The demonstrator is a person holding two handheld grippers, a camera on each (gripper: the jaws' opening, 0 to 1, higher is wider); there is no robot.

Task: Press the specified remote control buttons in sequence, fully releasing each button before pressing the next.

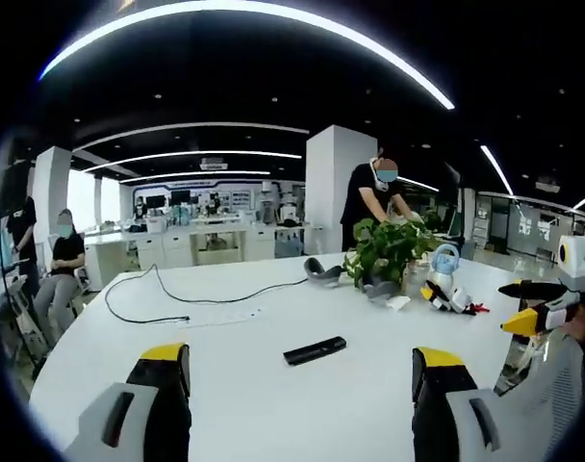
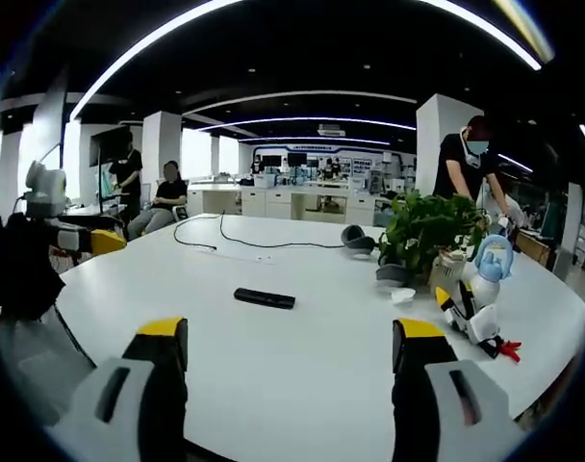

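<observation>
A slim black remote control (image 1: pixel 315 350) lies flat on the white table (image 1: pixel 235 385), ahead of my left gripper (image 1: pixel 302 366), whose jaws stand wide apart and hold nothing. In the right gripper view the remote control (image 2: pixel 265 298) rests left of centre on the table (image 2: pixel 302 375), beyond my right gripper (image 2: pixel 292 346), which is open and empty. The right gripper (image 1: pixel 538 308) enters the left gripper view at the right edge. At the left edge of the right gripper view the left gripper (image 2: pixel 76 239) shows.
A potted plant (image 1: pixel 387 252), a small white toy robot (image 1: pixel 445 284), a grey headset (image 1: pixel 321 272) and a black cable (image 1: pixel 177 294) lie on the far part of the table. A person (image 1: pixel 377 197) bends over behind the plant. Another person (image 1: pixel 62 274) sits at the left.
</observation>
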